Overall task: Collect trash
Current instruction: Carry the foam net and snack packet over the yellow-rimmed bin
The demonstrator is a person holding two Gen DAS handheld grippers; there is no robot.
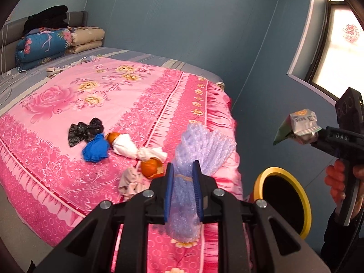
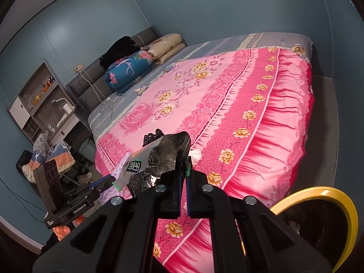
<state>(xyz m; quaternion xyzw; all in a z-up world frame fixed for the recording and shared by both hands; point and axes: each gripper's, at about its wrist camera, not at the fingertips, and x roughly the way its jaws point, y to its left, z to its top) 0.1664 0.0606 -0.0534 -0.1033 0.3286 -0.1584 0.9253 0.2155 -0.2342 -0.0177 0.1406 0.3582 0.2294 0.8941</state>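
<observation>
My left gripper [image 1: 183,167] is shut on a piece of lilac bubble wrap [image 1: 200,145] and holds it over the bed's near corner. My right gripper [image 2: 183,161] is shut on a crumpled silver and green snack wrapper [image 2: 159,159]; the wrapper also shows in the left wrist view [image 1: 300,126], held in the air to the right of the bed. A yellow-rimmed bin [image 1: 284,195] stands on the floor beside the bed, below both grippers; it also shows in the right wrist view [image 2: 323,195]. Trash lies on the pink bedspread [image 1: 91,104]: a black bag [image 1: 85,130], a blue bag [image 1: 95,149], white tissue [image 1: 124,145], orange peel [image 1: 152,167].
Folded quilts [image 1: 43,45] and dark clothes are stacked at the headboard. A beige cloth [image 1: 132,182] lies near the peel. Blue walls and a window [image 1: 341,45] are on the right. Shelves [image 2: 36,95] and a chair with laundry stand left of the bed.
</observation>
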